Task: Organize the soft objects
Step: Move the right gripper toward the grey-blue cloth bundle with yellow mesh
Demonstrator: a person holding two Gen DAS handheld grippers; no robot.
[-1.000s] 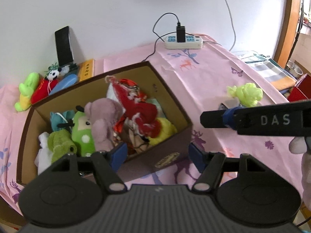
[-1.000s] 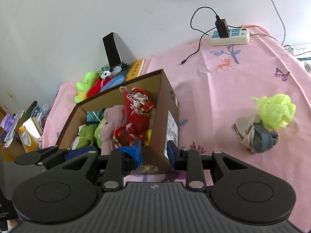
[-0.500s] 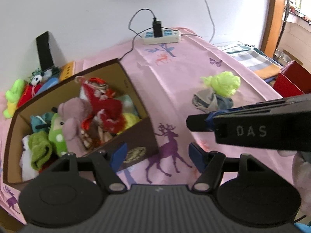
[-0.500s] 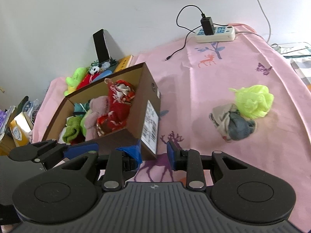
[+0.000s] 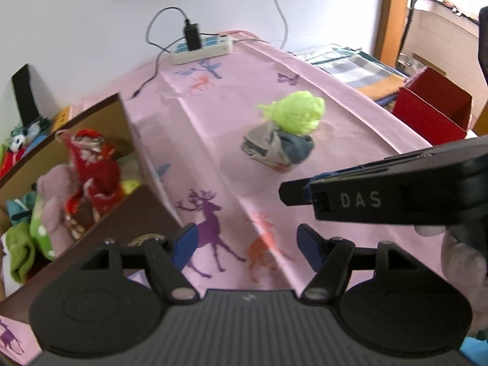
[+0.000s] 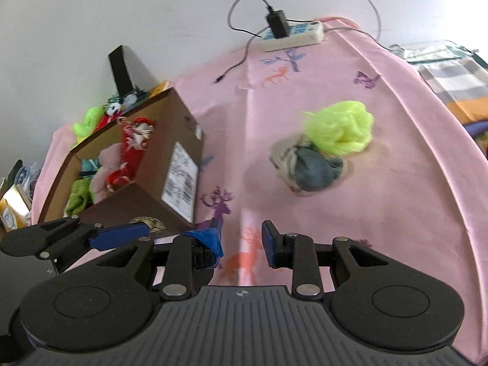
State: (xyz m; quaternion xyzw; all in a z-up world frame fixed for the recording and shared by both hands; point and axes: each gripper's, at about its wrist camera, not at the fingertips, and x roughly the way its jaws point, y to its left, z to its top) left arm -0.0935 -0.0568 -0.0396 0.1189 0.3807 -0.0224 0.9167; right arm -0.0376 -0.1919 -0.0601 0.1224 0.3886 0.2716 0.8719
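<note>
On the pink tabletop [image 6: 411, 183], the brown box [image 6: 180, 164] sits left; the sock bundle [image 6: 308, 164], touching a yellow-green pouf [image 6: 341, 131], lies ahead-right of the empty, spread right tongs [image 6: 241, 238], likely nearer than the spread left tongs [image 5: 247, 244].

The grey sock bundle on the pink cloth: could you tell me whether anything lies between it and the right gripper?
Nothing visible does. Only bare pink tablecloth lies between the open right gripper and the grey sock bundle; the neon-green bundle touches its far side.
</note>
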